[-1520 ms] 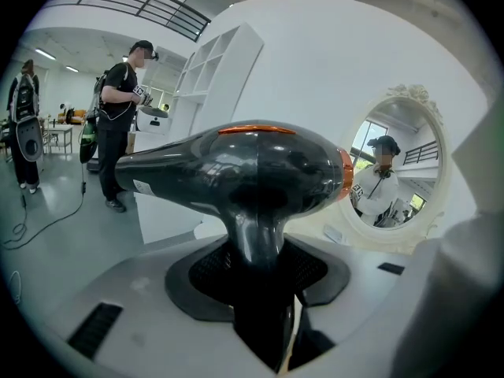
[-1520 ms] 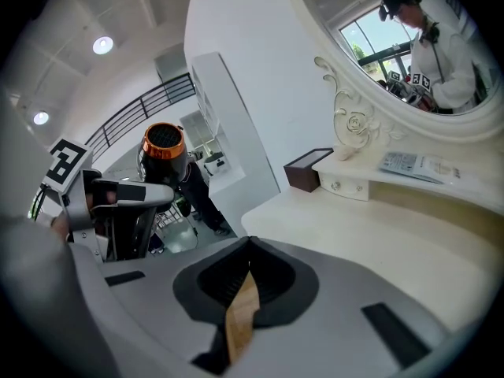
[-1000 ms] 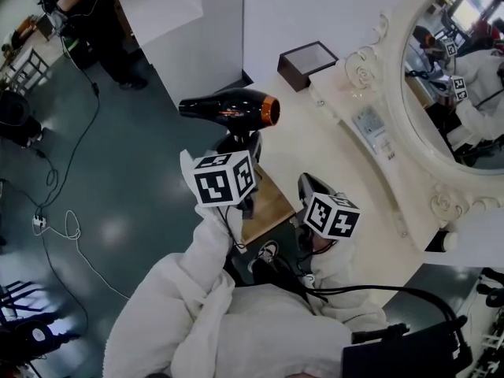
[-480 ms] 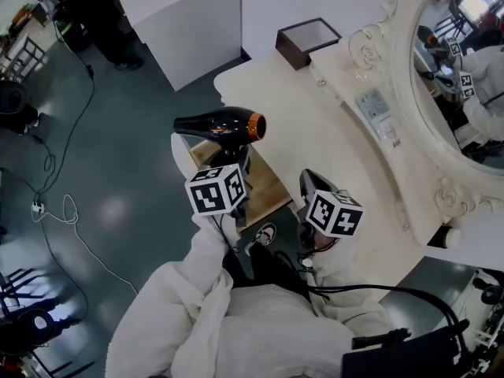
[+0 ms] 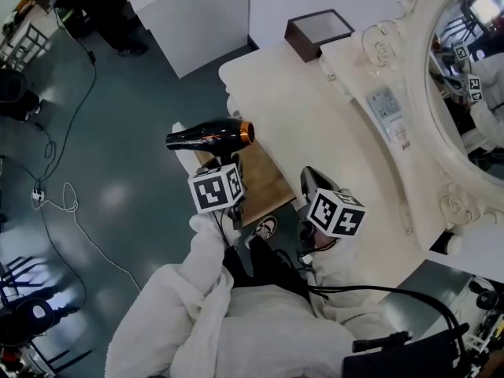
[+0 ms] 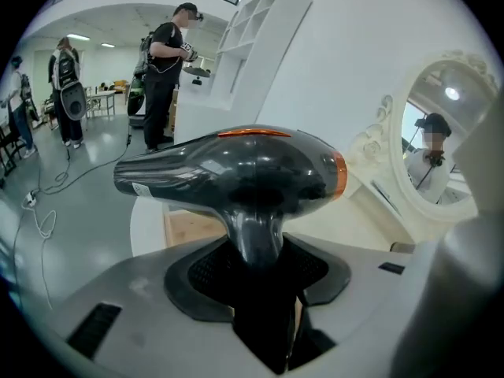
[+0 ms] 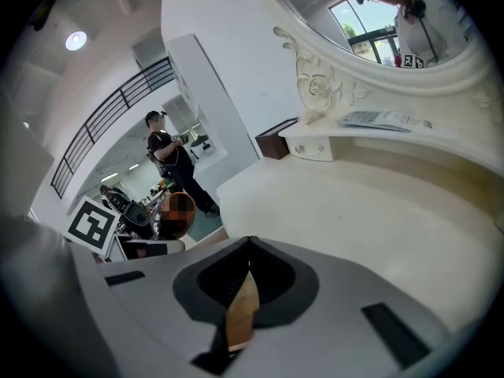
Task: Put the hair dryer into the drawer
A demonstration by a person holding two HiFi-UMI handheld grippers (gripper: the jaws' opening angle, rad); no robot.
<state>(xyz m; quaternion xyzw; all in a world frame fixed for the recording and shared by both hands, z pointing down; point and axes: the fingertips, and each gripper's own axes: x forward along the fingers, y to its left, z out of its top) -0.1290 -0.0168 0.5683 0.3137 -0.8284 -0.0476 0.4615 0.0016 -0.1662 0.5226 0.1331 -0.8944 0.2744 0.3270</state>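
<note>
Your left tongs (image 6: pixel 260 258) are clamped on the handle of the black hair dryer (image 6: pixel 236 172), which stands upright out of them with its body level. In the head view the hair dryer (image 5: pixel 206 135) sits left of centre, nozzle pointing to the left edge of the frame and its orange ring at the right end. It is held just above your left tongs (image 5: pixel 230 164) and shows over the upper-left end of the open drawer (image 5: pixel 264 183). The drawer's wooden bottom is exposed below the front edge of the cream worktop (image 5: pixel 315 124). Your right tongs (image 7: pixel 246 266) are closed with their tips meeting and nothing between them; only a sliver of wood shows through the slit behind the tips. In the head view your right tongs (image 5: pixel 309 183) hang at the drawer's right side, near the worktop's edge. An ornate mirror (image 5: pixel 472 61) fills the upper right of the frame, and a dark box (image 5: pixel 319 34) rests at the top of the worktop.
</note>
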